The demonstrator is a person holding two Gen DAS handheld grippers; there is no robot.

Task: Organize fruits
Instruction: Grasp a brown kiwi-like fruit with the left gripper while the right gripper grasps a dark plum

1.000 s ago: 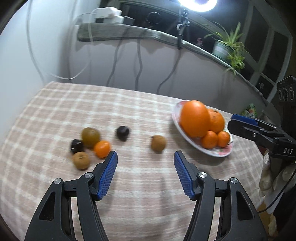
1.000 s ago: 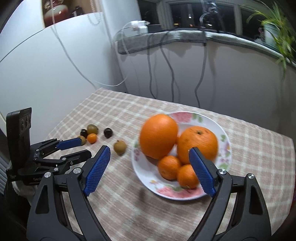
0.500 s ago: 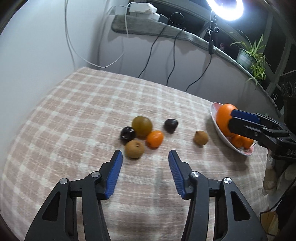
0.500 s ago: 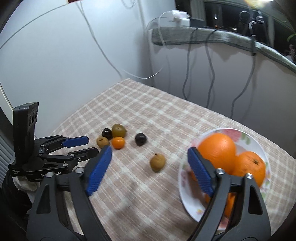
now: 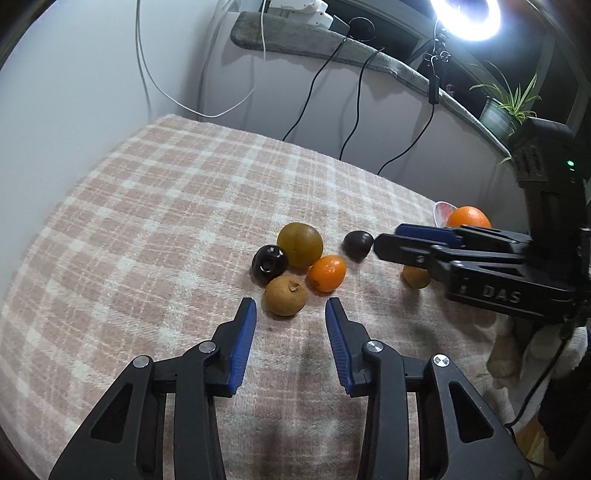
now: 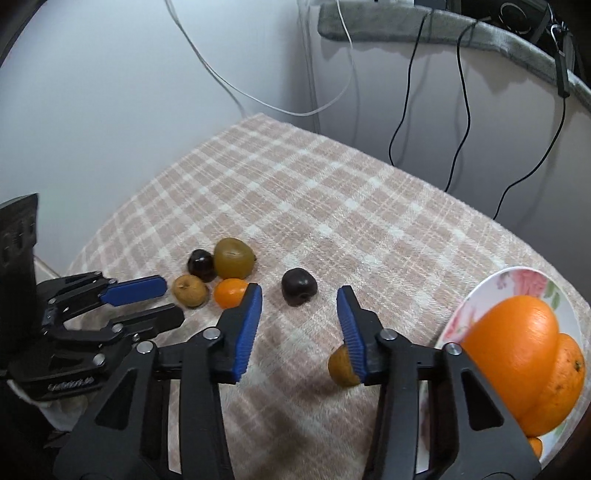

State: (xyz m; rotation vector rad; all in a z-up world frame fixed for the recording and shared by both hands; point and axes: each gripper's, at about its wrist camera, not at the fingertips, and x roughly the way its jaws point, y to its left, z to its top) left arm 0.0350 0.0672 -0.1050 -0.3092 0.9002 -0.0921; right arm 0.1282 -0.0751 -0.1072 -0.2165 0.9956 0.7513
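A cluster of small fruits lies on the checked cloth: a brown round fruit point(image 5: 284, 301), a small tangerine point(image 5: 327, 273), a dark fruit point(image 5: 269, 264) and a green-brown fruit point(image 5: 300, 244). My left gripper point(image 5: 290, 308) is open, its tips just short of the brown fruit. A second dark fruit point(image 6: 299, 286) lies apart, and my right gripper point(image 6: 299, 297) is open just before it. Another brown fruit point(image 6: 341, 367) sits half hidden behind the right finger. The flowered plate point(image 6: 476, 299) holds large oranges point(image 6: 511, 341).
The cloth-covered table point(image 5: 155, 206) ends at a white wall on the left and back. Cables point(image 6: 461, 92) hang down the back wall from a ledge. A potted plant point(image 5: 506, 107) and a ring light point(image 5: 465, 16) stand on the ledge.
My left gripper has moved in on the fruit cluster and narrowed slightly. My right gripper has swung left from the plate towards the lone dark fruit and narrowed.
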